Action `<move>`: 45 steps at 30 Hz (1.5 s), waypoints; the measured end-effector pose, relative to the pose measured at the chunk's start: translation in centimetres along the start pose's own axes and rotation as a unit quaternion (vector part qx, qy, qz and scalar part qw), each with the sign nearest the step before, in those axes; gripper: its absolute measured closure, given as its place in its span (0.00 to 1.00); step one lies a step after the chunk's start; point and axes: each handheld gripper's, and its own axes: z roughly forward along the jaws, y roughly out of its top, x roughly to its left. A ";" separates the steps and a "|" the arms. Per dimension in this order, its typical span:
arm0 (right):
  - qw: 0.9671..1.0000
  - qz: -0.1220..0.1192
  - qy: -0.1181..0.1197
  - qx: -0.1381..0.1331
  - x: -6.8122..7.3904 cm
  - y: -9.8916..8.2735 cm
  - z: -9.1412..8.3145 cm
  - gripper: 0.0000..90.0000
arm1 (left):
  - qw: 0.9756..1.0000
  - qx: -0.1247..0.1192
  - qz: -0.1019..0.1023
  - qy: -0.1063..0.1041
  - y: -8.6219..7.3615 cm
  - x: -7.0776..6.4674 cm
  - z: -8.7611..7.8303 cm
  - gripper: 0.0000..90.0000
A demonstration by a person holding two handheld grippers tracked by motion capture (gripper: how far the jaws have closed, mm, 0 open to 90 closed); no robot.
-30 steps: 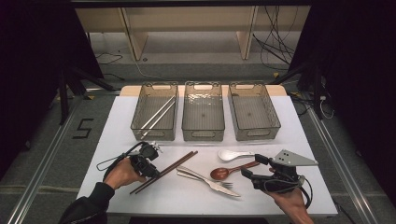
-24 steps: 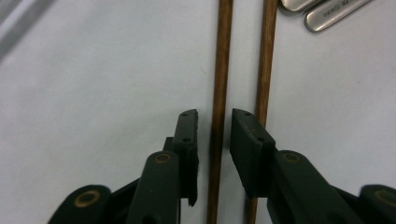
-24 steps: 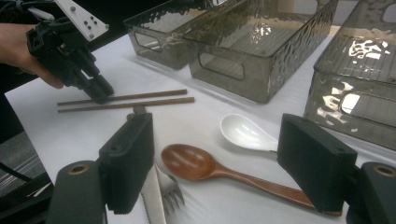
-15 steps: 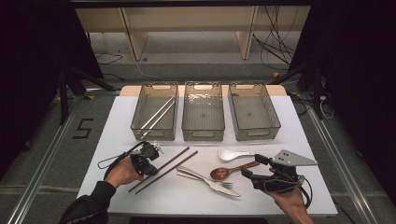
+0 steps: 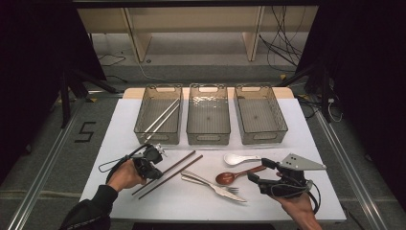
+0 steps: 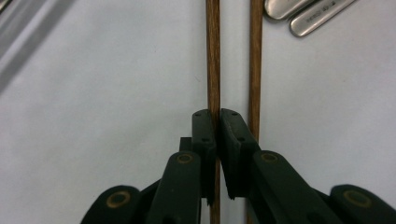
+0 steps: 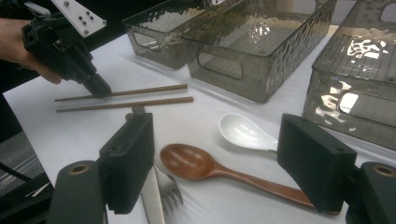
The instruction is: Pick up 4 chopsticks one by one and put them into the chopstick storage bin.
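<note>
Left gripper clamped on one wooden chopstick, ready to sort it into a bin.

The left gripper (image 6: 216, 122) had just been closing, and its jaws pinched the nearer chopstick (image 6: 213, 56) flat on the white table (image 5: 119, 139), its twin (image 6: 255, 56) just beside it. The left bin (image 5: 159, 115) already held metal chopsticks, so this one probably belonged there. The right gripper (image 7: 219, 158) hovered with jaws wide apart over the wooden spoon (image 7: 196, 164), near the white spoon (image 7: 243, 131) and fork (image 5: 218, 187), likely waiting its turn.
</note>
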 end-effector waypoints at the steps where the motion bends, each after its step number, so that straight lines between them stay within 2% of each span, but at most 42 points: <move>1: 1.000 0.000 0.000 0.000 0.0 0.0 0.0 0.32 | 1.000 -0.002 0.001 -0.001 0.0 0.0 -0.1 0.94; 9: 1.000 0.002 0.000 0.000 0.0 0.0 0.0 0.32 | 0.999 -0.035 0.009 -0.013 0.1 -0.4 -2.1 0.94; 15: 1.000 0.002 0.000 0.000 0.0 0.0 0.0 0.32 | 0.998 -0.066 0.018 -0.015 0.5 -0.7 -3.5 0.94; 21: 1.000 0.002 -0.001 0.000 -0.1 0.0 0.0 0.32 | 0.995 -0.094 0.001 -0.021 0.6 0.3 -4.3 0.94; 30: 1.000 0.002 -0.001 -0.001 -0.1 0.0 0.0 0.32 | 0.991 -0.129 -0.009 -0.015 1.1 1.6 -6.0 0.94; 39: 1.000 0.006 -0.002 -0.002 -0.2 0.0 -0.1 0.32 | 0.985 -0.169 -0.043 -0.005 1.6 4.0 -7.3 0.94; 41: 1.000 0.006 -0.002 -0.002 -0.2 0.0 -0.1 0.32 | 0.984 -0.172 -0.050 -0.012 1.7 4.6 -7.5 0.93; 45: 1.000 0.007 -0.002 -0.002 -0.2 0.0 -0.1 0.32 | 0.983 -0.173 -0.063 -0.012 2.3 5.7 -7.3 0.94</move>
